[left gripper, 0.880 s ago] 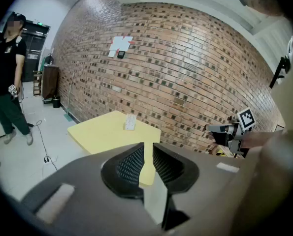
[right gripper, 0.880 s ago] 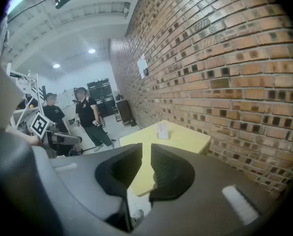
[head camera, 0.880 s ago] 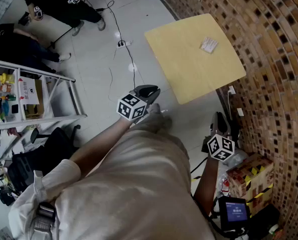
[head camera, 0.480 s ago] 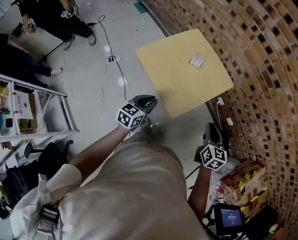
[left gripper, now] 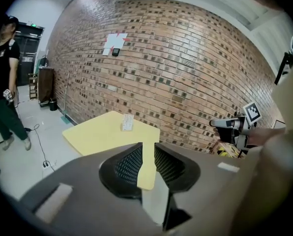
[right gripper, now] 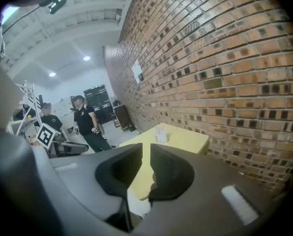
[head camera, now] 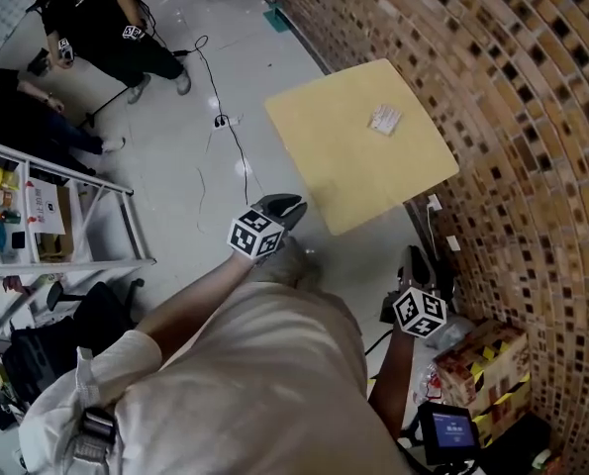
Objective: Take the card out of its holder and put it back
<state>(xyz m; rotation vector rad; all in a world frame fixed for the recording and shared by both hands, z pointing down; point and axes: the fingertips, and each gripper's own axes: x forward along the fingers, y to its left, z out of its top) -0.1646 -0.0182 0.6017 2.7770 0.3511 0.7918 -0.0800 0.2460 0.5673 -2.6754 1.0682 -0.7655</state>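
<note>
The left claw (left gripper: 147, 151) is shown with its two dark ribbed jaws parted by a narrow gap. Nothing is gripped between them, and only the far desk is glimpsed through the gap. The right claw (right gripper: 146, 154) is likewise released, its jaws a little apart and empty. In the head view both claws are held in the air close to the person's body, well apart from the desk. The left one is raised ahead of a bare forearm and the right one is held lower, nearer the wall. A cube with black and white square markers is carried on each.

Ahead of the claws, a pale yellow square desk (head camera: 343, 171) is set close against a brown brick wall (head camera: 512, 117). A small whitish card holder (head camera: 384, 119) is placed on the desk top, toward the wall side, untouched by either claw. In the right gripper view it is seen standing upright, but it is too small for the card inside to be made out.

Further out, a shiny grey floor (head camera: 175, 117) is spread to the left. A white metal shelf rack (head camera: 76, 175) is placed at the left edge. A person in black clothes (head camera: 106, 23) is seen at the far end. A cardboard box with yellow and black tape (head camera: 487, 359) is set by the wall near the right claw, with a small lit screen (head camera: 442, 428) below it.
</note>
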